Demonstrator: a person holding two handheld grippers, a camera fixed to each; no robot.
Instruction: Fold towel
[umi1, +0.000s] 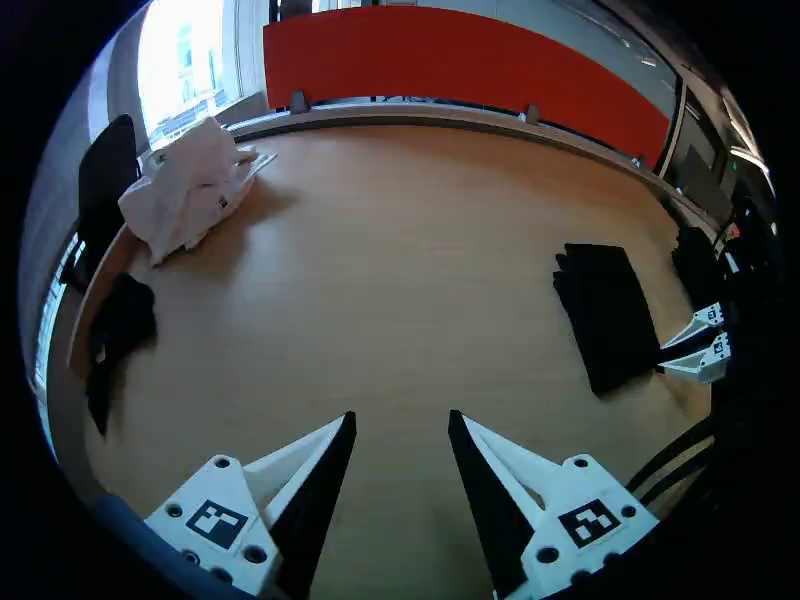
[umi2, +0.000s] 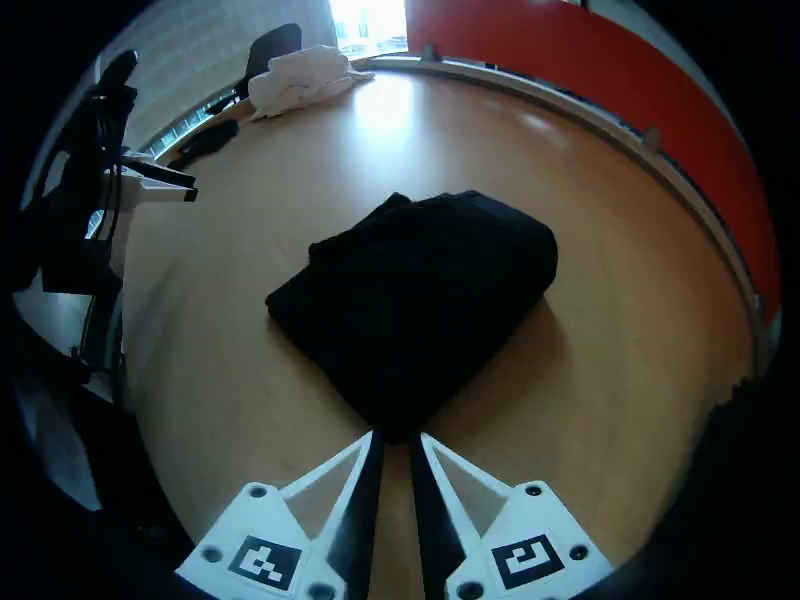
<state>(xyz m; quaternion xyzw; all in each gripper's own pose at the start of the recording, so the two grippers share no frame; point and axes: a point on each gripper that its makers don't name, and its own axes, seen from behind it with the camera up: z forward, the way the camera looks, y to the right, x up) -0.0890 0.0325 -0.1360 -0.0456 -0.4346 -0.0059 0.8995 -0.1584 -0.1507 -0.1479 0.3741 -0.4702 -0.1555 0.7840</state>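
Wooden tabletop (umi1: 400, 250), red partition (umi1: 460, 60) behind: black towel (umi2: 420, 300) lies folded compact at the tips of the right gripper (umi2: 396, 438), narrowed, pinch unclear; left gripper (umi1: 401, 415) gapes wide, towel well off its right; task looks nearly done.

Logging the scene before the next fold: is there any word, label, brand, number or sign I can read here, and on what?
No words or numbers can be read.
Left gripper: square black-and-white code marks, patterns without letters.
Right gripper: the same kind of marks, no letters.
White cloth pile: a small dark patch, too small to read.
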